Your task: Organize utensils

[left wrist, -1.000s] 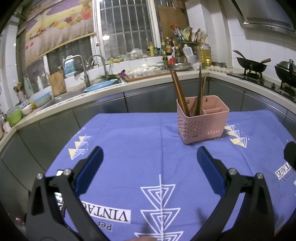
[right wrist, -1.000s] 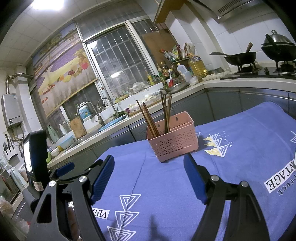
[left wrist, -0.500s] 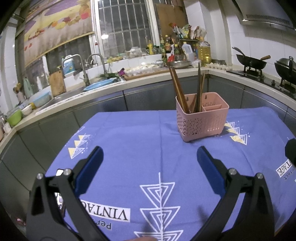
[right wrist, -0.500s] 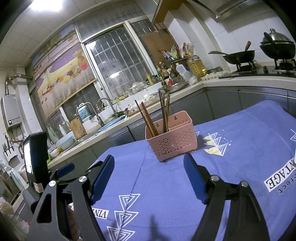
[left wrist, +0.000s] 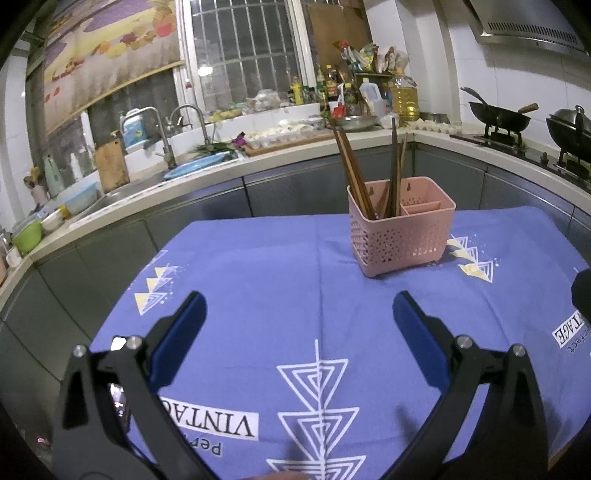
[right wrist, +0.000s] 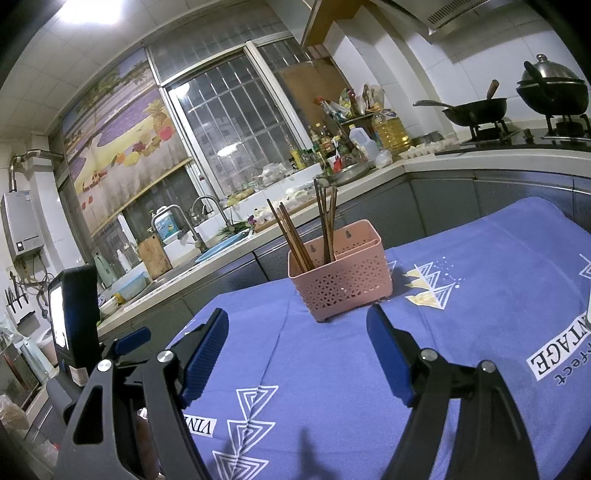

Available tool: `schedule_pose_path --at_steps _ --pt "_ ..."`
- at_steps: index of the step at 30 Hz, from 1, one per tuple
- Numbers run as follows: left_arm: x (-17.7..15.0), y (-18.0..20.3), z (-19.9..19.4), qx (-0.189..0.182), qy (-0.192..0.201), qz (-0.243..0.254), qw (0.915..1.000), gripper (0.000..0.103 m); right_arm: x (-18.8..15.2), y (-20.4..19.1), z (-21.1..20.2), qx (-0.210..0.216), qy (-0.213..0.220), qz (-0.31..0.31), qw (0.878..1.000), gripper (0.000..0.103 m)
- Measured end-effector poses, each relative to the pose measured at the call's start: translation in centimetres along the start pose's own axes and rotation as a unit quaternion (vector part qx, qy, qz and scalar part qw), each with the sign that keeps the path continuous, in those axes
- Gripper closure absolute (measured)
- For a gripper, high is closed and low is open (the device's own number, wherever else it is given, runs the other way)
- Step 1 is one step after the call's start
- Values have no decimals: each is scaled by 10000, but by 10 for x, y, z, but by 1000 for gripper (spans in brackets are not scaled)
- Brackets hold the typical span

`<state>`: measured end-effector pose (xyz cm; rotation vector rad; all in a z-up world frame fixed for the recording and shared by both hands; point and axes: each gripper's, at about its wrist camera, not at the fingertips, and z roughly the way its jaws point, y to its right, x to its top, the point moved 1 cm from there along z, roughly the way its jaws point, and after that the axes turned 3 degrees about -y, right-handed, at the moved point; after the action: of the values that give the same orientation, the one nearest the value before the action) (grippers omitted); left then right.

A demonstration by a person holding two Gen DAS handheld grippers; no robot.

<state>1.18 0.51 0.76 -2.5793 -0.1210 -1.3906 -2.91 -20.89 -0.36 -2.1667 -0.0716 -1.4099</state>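
light: cool, rather dim indoor | source: ceiling lamp (right wrist: 92, 11), overexposed glare | window (right wrist: 236, 122): dark, small reflection | shadows: soft on tablecloth (right wrist: 332, 387) near edge | distortion: strong fisheye, black corners | focus: sharp

Pink perforated utensil basket (right wrist: 345, 275) standing on a blue patterned tablecloth (right wrist: 480, 295), brown chopsticks (right wrist: 291, 234) leaning inside. In the foreground, right gripper (right wrist: 297, 328) with jaws spread wide, nothing between them. Behind, kitchen counter (right wrist: 424, 162) with bottles.
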Motion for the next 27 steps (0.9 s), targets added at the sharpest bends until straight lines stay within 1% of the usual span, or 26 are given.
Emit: schedule_pose_path --at_steps 27 --pt "-2 1 2 -1 -43 44 10000 6 0 2 0 1 -1 19 10000 26"
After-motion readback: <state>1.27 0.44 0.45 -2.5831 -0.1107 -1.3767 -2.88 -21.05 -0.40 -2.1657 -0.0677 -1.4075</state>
